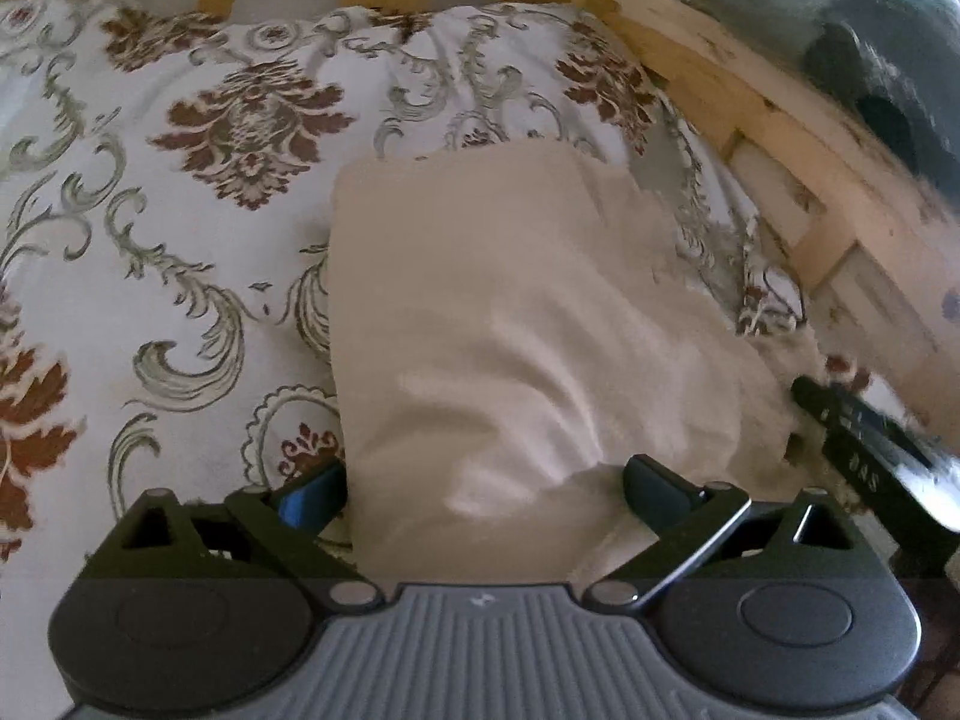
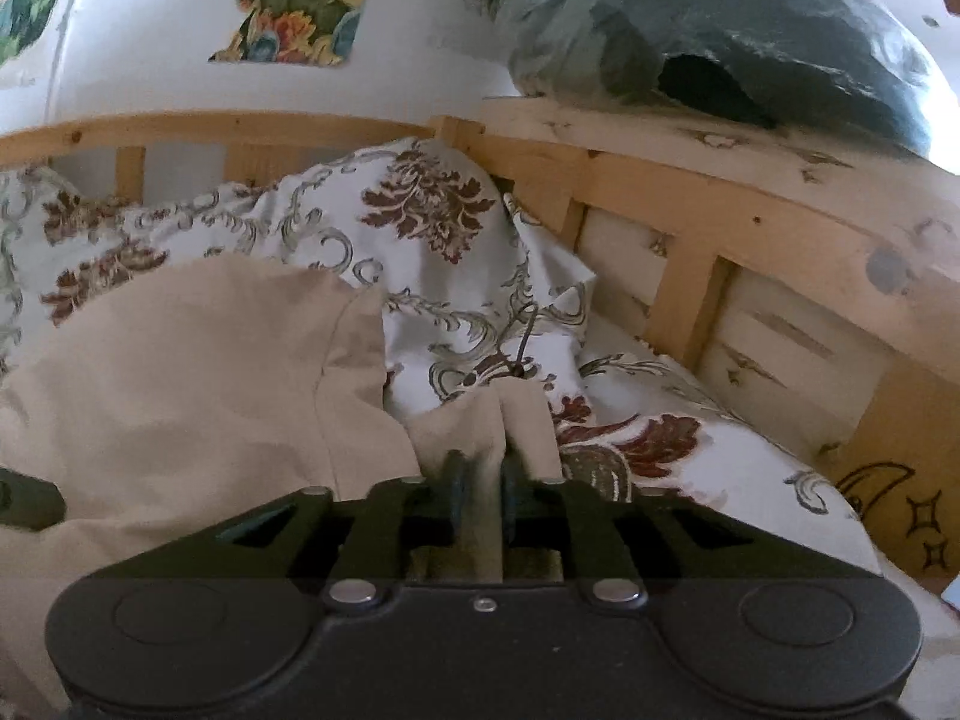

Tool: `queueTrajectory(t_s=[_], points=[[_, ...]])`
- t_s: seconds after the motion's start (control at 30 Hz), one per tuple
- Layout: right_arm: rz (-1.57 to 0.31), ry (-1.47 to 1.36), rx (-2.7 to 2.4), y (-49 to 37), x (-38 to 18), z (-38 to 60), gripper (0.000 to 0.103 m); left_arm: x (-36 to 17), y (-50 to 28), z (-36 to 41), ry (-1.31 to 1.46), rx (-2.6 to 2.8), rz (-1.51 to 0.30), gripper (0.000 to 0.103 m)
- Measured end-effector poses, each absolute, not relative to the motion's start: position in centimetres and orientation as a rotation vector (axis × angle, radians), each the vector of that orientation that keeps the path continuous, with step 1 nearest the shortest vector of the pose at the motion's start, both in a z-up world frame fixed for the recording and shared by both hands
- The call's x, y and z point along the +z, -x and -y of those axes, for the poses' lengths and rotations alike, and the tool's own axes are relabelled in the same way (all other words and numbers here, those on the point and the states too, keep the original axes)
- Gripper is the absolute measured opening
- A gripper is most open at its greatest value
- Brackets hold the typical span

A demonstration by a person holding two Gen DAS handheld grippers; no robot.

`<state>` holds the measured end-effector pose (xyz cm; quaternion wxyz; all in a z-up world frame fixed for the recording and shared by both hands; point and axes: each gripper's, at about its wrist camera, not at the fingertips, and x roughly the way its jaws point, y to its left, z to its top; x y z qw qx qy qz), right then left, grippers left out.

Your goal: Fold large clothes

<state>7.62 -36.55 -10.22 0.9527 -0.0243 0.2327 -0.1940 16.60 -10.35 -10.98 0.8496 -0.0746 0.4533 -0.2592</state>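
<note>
the beige garment [image 1: 510, 324] lies on the patterned bedspread [image 1: 150, 192] by the wooden bed frame [image 1: 798, 138], its far part already a flat rectangle; i judge the near, rumpled end is left to fold. my right gripper [image 2: 480, 483] is nearly closed, pinching a cloth edge. my left gripper [image 1: 486, 483] is wide open over cloth, holding nothing. the garment's type and layers i can't tell.

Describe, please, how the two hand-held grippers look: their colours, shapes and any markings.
The left gripper has a grey ribbed body between two round black discs, black angled linkage arms with silver rivets, and black fingers, one showing a blue patch. The right gripper has the same discs, arms and rivets, but its body looks dark. Seen from the left wrist, its side carries small white lettering, too blurred to read.
</note>
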Motion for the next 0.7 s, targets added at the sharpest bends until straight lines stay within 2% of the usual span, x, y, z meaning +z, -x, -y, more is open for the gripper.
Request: queueTrajectory(t_s=[0.03, 0.1, 0.17, 0.23, 0.27, 0.3, 0.57, 0.7], points=[[-0.463, 0.021, -0.391, -7.3, -10.0, 36.7, 0.037, -10.6, -16.6, 10.0, 0.182, -0.53, -0.963, 0.1], [-0.434, -0.025, -0.392, -6.7, -9.5, 37.0, 0.079, -10.1, -16.4, 9.5, 0.213, -0.499, -0.97, 0.1], [-0.406, -0.058, -0.388, -6.1, -9.1, 37.2, 0.091, -9.5, -16.0, 8.8, 0.238, -0.484, -0.97, 0.1], [-0.397, -0.113, -0.379, -5.7, -8.9, 37.8, 0.094, -9.0, -15.5, 8.1, 0.27, -0.467, -0.964, 0.1], [-0.397, -0.136, -0.378, -5.6, -8.9, 38.0, 0.1, -8.8, -15.3, 7.8, 0.279, -0.458, -0.961, 0.1], [-0.397, -0.157, -0.378, -5.6, -8.9, 38.3, 0.101, -8.6, -15.1, 7.6, 0.278, -0.446, -0.959, 0.1], [-0.523, -0.279, -0.313, -6.0, -9.5, 38.8, 0.102, -6.4, -12.4, 7.7, 0.049, -0.354, -0.85, 0.102], [-0.546, -0.247, -0.344, -6.3, -9.8, 38.5, 0.102, -6.7, -12.9, 7.7, 0.068, -0.371, -0.873, 0.103]])
